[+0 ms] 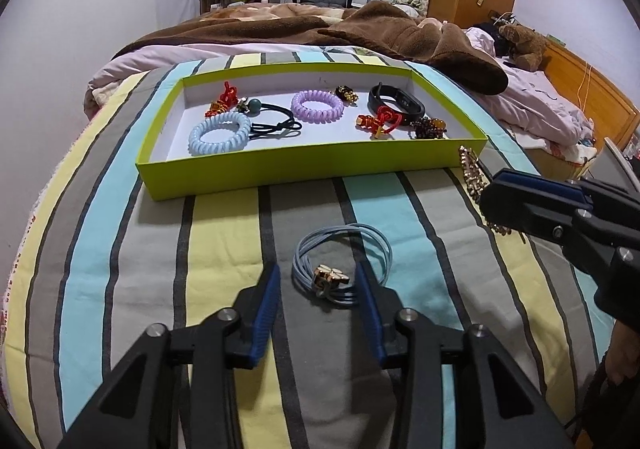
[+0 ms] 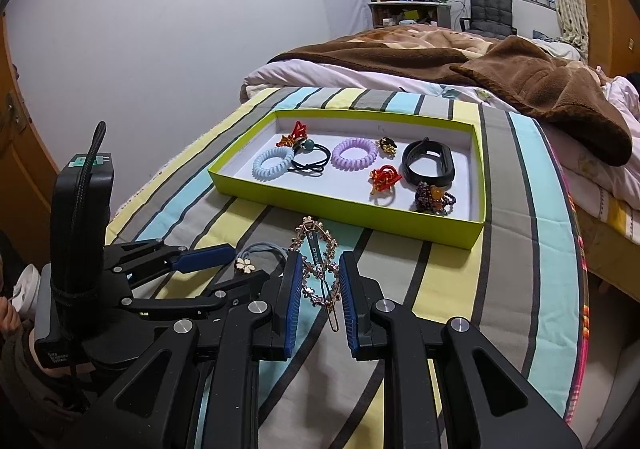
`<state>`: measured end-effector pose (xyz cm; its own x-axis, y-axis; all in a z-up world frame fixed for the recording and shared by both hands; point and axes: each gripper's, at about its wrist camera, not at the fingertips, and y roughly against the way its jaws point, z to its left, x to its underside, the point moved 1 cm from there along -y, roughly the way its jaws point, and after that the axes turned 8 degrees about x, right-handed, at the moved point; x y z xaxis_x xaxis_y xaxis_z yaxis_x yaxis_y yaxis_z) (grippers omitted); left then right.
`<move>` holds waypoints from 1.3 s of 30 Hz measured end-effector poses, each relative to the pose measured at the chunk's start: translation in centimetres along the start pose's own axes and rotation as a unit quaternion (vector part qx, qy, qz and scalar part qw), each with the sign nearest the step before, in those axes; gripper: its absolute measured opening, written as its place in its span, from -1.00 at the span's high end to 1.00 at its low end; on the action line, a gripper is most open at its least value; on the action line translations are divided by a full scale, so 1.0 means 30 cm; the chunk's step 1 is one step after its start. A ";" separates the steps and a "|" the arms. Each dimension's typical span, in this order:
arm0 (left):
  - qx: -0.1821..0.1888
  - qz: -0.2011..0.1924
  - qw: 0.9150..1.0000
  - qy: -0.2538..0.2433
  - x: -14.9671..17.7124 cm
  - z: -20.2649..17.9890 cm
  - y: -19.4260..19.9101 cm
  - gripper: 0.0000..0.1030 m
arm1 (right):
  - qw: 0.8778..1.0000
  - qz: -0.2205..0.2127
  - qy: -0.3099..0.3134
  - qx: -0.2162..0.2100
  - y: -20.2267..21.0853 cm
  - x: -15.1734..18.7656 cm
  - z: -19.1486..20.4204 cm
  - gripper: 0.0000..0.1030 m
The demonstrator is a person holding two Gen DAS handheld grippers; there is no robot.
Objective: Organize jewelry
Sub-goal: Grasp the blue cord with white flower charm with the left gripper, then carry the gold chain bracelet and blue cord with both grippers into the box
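A light blue multi-strand hair tie [image 1: 344,249] with a gold flower charm [image 1: 330,278] lies on the striped bedspread. My left gripper [image 1: 317,271] is open and straddles it; its right pad is at the strands and its left pad is clear of them. In the right wrist view the left gripper [image 2: 250,264] is at the same charm. My right gripper [image 2: 320,257] is shut on a gold flower-studded hair clip [image 2: 316,241], which sticks out past the fingertips. From the left wrist view that gripper [image 1: 491,188] is at the right, near the corner of the lime green tray [image 1: 312,169].
The tray [image 2: 340,205] holds a pale blue coil tie [image 1: 219,134], a purple coil tie [image 1: 317,106], a black beaded tie [image 1: 276,121], red knot charms [image 1: 380,121], a black wristband [image 1: 396,103] and a dark bead bracelet [image 1: 430,128]. A brown blanket [image 1: 420,37] lies behind.
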<state>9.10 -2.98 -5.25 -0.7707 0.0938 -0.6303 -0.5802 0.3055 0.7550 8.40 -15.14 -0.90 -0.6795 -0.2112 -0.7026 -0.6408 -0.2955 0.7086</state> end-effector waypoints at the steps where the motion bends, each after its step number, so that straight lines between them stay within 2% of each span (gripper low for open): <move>1: 0.001 0.000 1.000 0.000 -0.002 0.000 0.000 0.34 | 1.000 0.000 -0.001 0.000 0.000 0.002 -0.001 0.63; 4: 0.004 0.000 1.000 -0.003 -0.001 -0.002 0.001 0.50 | 1.000 0.002 -0.002 0.001 0.000 0.006 -0.002 0.63; 8: 0.009 0.001 1.000 -0.004 0.001 -0.003 0.004 0.58 | 1.000 0.002 -0.005 0.000 -0.001 0.007 -0.002 0.63; 28: 0.028 -0.033 0.999 0.005 -0.034 0.018 0.084 0.62 | 1.000 -0.007 -0.010 0.003 0.023 0.004 0.004 0.63; 32: 0.041 -0.041 0.998 0.008 -0.052 0.027 0.106 0.62 | 1.000 -0.011 -0.012 0.005 0.035 -0.006 0.004 0.63; 39: 0.041 -0.063 0.997 0.009 -0.111 0.046 0.156 0.62 | 1.000 -0.021 -0.014 0.011 0.057 -0.039 -0.005 0.62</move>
<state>9.30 -0.54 0.12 -0.6976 0.0331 -0.7158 -0.6502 0.3905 0.6517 8.15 -15.55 1.13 -0.6608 -0.1728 -0.7304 -0.6770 -0.2827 0.6795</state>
